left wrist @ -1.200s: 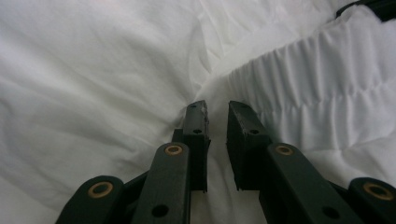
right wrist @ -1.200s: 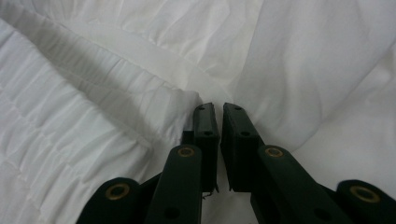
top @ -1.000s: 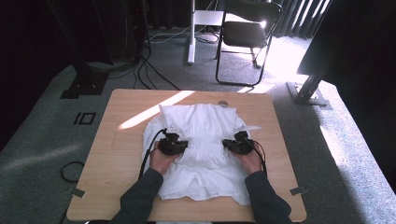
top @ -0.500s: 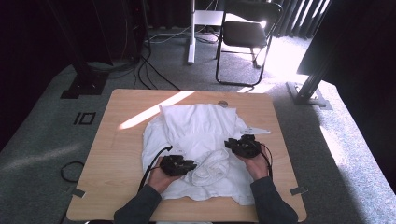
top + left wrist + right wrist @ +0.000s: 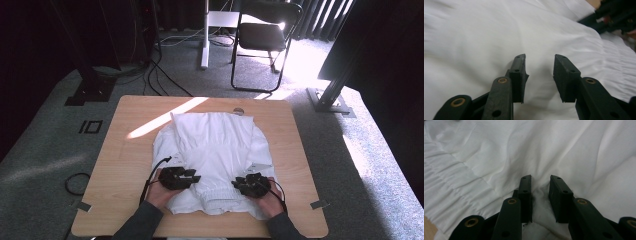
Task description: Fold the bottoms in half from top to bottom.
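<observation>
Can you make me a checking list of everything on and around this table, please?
Surface: wooden table, a sunlight stripe across it.
Job's things: white garment, partly folded, elastic hem nearest the person.
Clutter: small round thing at the far edge.
Grippers: left tool and right tool rest on the garment's near part; the left jaws have just been opening and show a gap, a fold of cloth bunches between the right jaws.
Cables: black cables on the floor.
Surroundings: grey carpet, folding chair.

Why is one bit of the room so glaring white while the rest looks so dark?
High view: sunlight floods the floor by the chair and streaks across the table, blowing out; the surroundings stay dark. Left gripper view: the white garment looks soft and smeared. Right gripper view: evenly lit, folds sharper.
</observation>
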Available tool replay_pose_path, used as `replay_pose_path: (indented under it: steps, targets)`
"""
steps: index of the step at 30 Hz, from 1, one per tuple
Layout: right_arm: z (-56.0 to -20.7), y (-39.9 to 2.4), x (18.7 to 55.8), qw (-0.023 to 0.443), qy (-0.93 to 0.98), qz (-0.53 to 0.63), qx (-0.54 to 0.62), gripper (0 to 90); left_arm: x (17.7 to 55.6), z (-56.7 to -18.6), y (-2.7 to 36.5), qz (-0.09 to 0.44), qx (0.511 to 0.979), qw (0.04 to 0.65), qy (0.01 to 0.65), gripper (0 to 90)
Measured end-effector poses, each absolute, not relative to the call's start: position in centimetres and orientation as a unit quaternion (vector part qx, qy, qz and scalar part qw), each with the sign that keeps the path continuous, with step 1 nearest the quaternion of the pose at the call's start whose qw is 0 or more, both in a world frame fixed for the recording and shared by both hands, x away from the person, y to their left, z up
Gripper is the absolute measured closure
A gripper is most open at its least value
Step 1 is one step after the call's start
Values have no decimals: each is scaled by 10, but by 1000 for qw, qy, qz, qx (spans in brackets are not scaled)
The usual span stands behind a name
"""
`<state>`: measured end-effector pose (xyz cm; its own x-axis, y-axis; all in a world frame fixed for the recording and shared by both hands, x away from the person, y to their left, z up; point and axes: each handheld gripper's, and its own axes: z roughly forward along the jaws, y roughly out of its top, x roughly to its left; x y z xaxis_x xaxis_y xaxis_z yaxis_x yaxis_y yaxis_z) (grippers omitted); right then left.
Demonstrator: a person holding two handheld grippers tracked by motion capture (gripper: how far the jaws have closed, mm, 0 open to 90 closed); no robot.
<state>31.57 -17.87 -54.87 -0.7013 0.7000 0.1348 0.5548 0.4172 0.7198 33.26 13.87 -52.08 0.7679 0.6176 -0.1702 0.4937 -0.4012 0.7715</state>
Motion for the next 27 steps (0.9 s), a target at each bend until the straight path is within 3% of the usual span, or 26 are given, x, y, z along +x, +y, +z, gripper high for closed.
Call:
replay_pose_path:
  steps: [3, 9, 14, 22, 24, 27]
  targets:
    - [-544, -181, 318, 96, 836, 391, 372, 703, 340, -512, 158, 110, 814, 436, 367, 605]
    - [-525, -195, 343, 164, 798, 406, 414, 608, 371, -506, 183, 194, 791, 398, 422, 543]
    - [-524, -208, 382, 203, 772, 388, 461, 584, 396, -518, 206, 205, 756, 380, 491, 524]
    - [-541, -219, 430, 218, 757, 339, 514, 534, 425, -542, 208, 203, 754, 331, 530, 448]
    - [-548, -218, 434, 215, 762, 323, 519, 534, 425, -545, 208, 205, 757, 326, 529, 493]
    - [-552, -221, 432, 216, 760, 323, 522, 579, 424, -541, 215, 209, 750, 319, 540, 795]
